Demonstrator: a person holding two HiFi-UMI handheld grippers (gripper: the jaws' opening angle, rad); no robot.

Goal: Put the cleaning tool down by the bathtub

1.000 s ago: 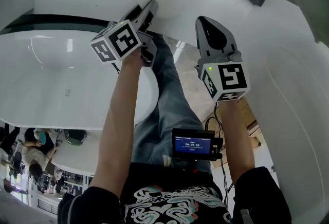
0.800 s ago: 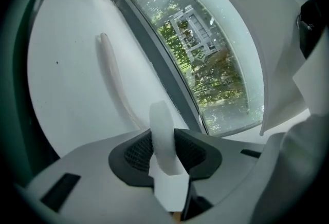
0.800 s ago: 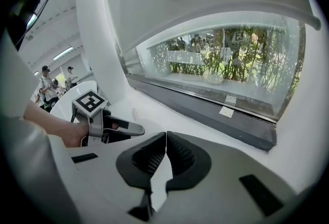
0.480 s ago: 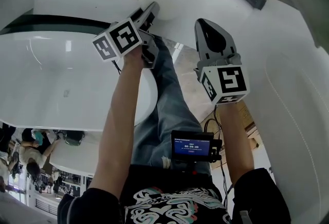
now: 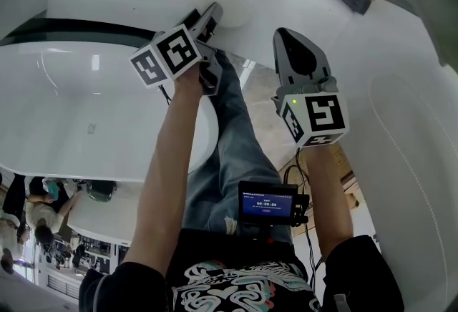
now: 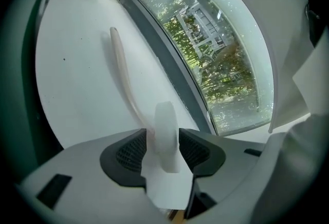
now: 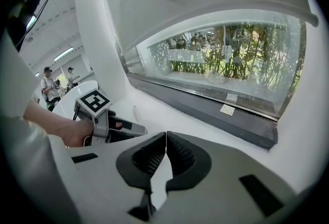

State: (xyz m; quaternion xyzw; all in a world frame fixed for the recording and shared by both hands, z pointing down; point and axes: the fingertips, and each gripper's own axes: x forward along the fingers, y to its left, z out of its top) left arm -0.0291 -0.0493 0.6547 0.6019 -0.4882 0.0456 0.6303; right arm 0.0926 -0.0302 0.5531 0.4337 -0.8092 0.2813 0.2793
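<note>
White and pale pink, the long-handled cleaning tool [image 6: 165, 120] lies on the flat white ledge [image 6: 72, 94]. Its white head stands upright between the left gripper [image 5: 207, 16]'s fingers, and its handle stretches away ahead of them. Those jaws are opening, pads just off the head. The right gripper [image 7: 165, 138], off to the right, has its fingers pressed together, empty.

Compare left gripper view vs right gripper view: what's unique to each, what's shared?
Left only: the tool, its white head between the left tongs, which are opening. Its handle lies along the ledge.
Right only: the right tongs, shut and empty. Also the hand holding the left tongs, and people in the background.
Both: the white ledge and the window with greenery.
</note>
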